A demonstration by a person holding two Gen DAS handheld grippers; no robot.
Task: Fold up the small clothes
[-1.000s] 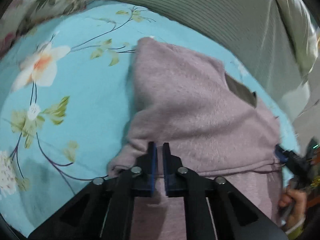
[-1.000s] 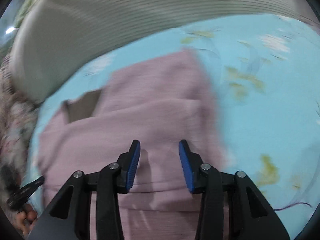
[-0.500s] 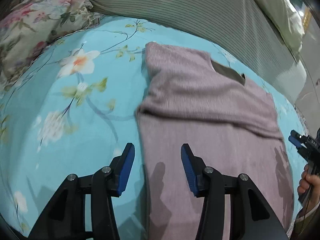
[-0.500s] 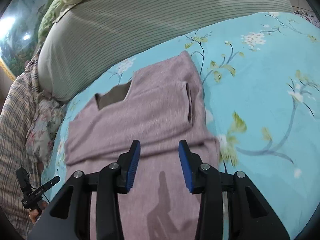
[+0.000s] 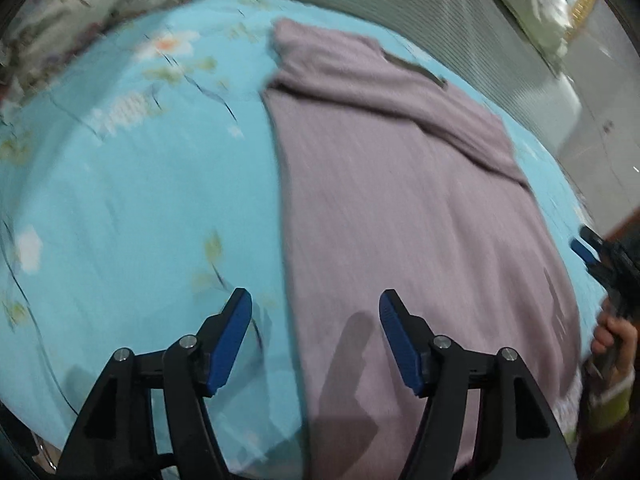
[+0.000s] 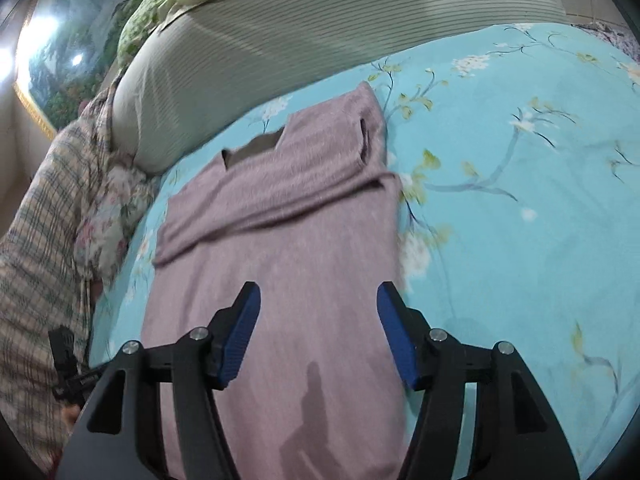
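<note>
A mauve knit sweater [image 5: 400, 184] lies flat on the blue floral bedsheet [image 5: 132, 184], its sleeves folded across the chest below the neck opening. It also shows in the right wrist view [image 6: 280, 240]. My left gripper [image 5: 316, 320] is open and empty, above the sweater's left edge near the hem. My right gripper [image 6: 318, 312] is open and empty, above the sweater's right edge near the hem. The right gripper also appears at the far right of the left wrist view [image 5: 600, 260], held by a hand.
A striped grey-green bolster [image 6: 320, 36] runs along the far side of the bed. Floral pillows [image 5: 80, 12] lie at the far left. A plaid cloth [image 6: 36, 240] and floral fabric lie left of the sweater in the right wrist view.
My left gripper let go of the folded sleeve and opened. Both grippers pulled back toward the hem end, jaws now wider apart.
</note>
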